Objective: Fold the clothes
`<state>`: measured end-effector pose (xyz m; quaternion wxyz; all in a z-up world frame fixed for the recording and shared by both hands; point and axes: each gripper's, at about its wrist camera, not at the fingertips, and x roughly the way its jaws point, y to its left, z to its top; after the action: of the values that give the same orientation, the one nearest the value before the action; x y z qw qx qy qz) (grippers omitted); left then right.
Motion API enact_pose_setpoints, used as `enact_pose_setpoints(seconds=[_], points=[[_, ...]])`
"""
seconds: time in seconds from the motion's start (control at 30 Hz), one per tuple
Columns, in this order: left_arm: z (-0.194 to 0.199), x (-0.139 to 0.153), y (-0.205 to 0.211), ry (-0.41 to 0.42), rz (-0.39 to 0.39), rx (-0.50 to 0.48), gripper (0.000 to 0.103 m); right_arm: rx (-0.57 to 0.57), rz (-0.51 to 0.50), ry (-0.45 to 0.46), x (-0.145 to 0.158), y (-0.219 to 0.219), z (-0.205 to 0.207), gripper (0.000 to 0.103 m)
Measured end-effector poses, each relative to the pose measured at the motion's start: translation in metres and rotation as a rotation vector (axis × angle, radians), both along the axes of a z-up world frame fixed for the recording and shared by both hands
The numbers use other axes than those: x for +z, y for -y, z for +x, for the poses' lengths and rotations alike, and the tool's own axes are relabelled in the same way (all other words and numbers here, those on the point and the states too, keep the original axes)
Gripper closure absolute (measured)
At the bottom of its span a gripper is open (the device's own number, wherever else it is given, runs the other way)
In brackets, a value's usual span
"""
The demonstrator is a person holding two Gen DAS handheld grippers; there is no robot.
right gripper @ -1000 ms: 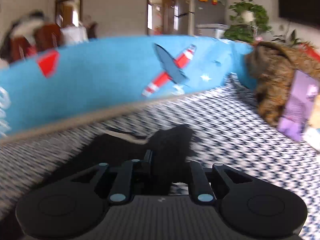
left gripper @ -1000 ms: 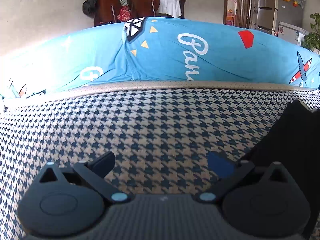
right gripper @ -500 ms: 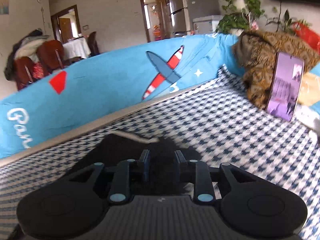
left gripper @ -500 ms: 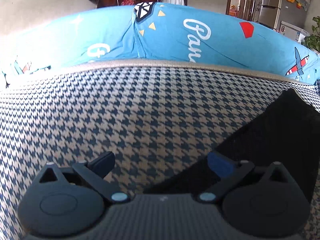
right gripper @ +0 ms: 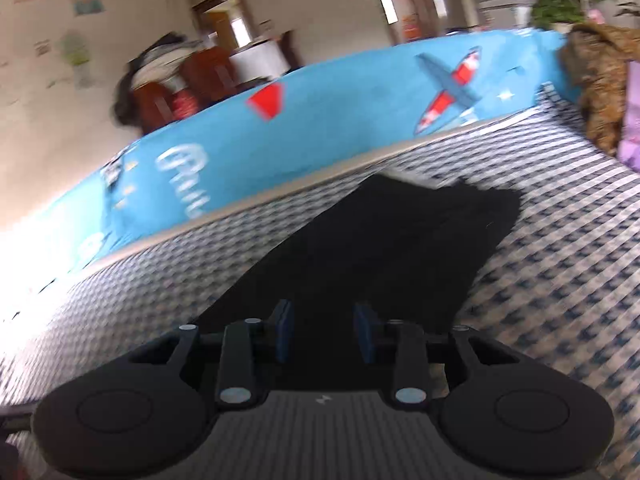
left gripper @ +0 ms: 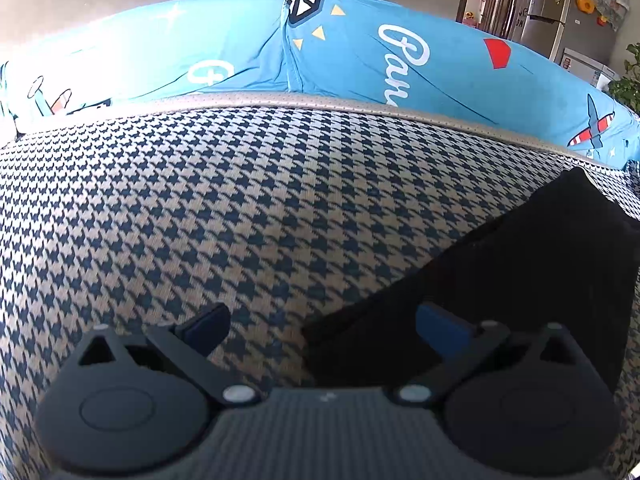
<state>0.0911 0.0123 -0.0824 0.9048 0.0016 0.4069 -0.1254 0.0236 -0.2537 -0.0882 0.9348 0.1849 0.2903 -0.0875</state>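
A houndstooth-covered seat (left gripper: 240,208) is spread beneath the released left gripper (left gripper: 322,326), bounded beyond by a blue printed cushion (left gripper: 360,52). A black garment (left gripper: 500,272) is laid under its right finger. In the blurred right view, the right gripper (right gripper: 323,330) is parted above the garment; chairs (right gripper: 180,88), a doorway and plants are seen behind.

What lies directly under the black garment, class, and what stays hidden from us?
The black garment lies on the houndstooth cover, which shows on both sides of it. The patch of cover beneath it is hidden, as is anything folded inside.
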Motion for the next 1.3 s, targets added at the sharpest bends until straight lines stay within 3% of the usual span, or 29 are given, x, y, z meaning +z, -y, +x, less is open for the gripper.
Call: enact_pose_setpoints(seconds=[0.47, 0.83, 1.13, 1.3], points=[[-0.026, -0.015, -0.005, -0.010, 0.025, 0.005, 0.000, 0.342, 0.025, -0.043, -0.029, -0.100, -0.034, 0.069], [-0.034, -0.017, -0.027, -0.028, -0.035, 0.052, 0.002, 0.538, -0.033, -0.019, -0.033, -0.147, -0.059, 0.069], [-0.041, -0.018, -0.045, -0.034, -0.080, 0.075, 0.000, 0.653, -0.191, -0.034, -0.042, -0.190, -0.074, 0.061], [-0.041, -0.019, -0.052, -0.049, -0.120, 0.079, 0.000, 0.670, -0.388, -0.053, -0.052, -0.215, -0.072, 0.061]])
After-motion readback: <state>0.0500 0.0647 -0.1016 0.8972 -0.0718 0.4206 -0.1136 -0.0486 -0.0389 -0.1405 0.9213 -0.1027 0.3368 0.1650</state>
